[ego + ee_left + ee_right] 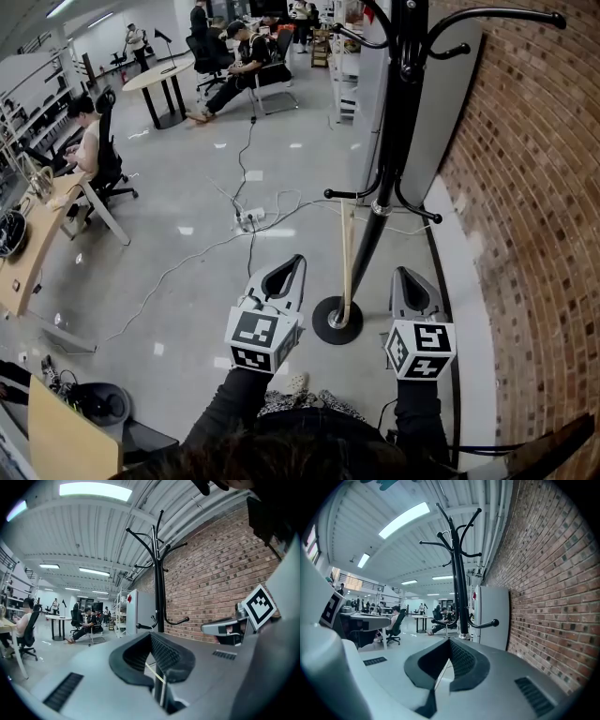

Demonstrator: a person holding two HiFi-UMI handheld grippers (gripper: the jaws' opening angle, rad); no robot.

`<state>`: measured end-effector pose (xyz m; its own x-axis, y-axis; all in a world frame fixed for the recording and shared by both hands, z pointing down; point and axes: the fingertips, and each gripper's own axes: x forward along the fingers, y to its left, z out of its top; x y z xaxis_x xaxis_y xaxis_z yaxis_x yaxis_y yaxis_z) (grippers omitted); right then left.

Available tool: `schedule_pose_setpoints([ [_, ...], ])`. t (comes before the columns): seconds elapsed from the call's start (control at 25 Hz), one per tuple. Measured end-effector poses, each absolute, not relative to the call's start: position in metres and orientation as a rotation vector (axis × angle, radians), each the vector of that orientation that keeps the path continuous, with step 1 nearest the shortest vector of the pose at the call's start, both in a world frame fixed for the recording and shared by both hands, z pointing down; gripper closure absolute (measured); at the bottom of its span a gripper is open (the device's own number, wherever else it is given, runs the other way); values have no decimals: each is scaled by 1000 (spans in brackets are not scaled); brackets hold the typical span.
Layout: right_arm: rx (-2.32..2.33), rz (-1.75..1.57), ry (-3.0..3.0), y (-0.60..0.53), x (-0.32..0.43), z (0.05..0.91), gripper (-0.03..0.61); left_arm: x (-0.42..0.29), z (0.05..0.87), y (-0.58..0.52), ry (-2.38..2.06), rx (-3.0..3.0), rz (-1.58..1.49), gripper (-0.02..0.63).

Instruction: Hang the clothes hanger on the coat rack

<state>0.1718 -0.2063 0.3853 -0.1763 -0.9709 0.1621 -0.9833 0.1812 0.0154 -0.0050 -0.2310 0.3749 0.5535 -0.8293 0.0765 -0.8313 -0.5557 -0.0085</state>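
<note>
The black coat rack stands by the brick wall, with its round base on the floor just ahead of me. A pale wooden hanger, seen edge-on, hangs down from a low hook of the rack to near the base. My left gripper is left of the base and my right gripper is right of the pole; both are shut and hold nothing. The rack rises beyond the shut left gripper in the left gripper view. In the right gripper view the rack stands beyond the shut right gripper.
A brick wall runs along the right, with a white panel leaning on it behind the rack. Cables and a power strip lie on the floor to the left. Desks and seated people fill the far left.
</note>
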Motion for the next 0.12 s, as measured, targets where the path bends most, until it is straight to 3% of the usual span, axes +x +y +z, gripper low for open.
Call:
schedule_pose_setpoints([
  [0.12, 1936, 155, -2296, -207, 175, 387, 571, -3, 376, -231, -1459, 2746, 118, 606],
])
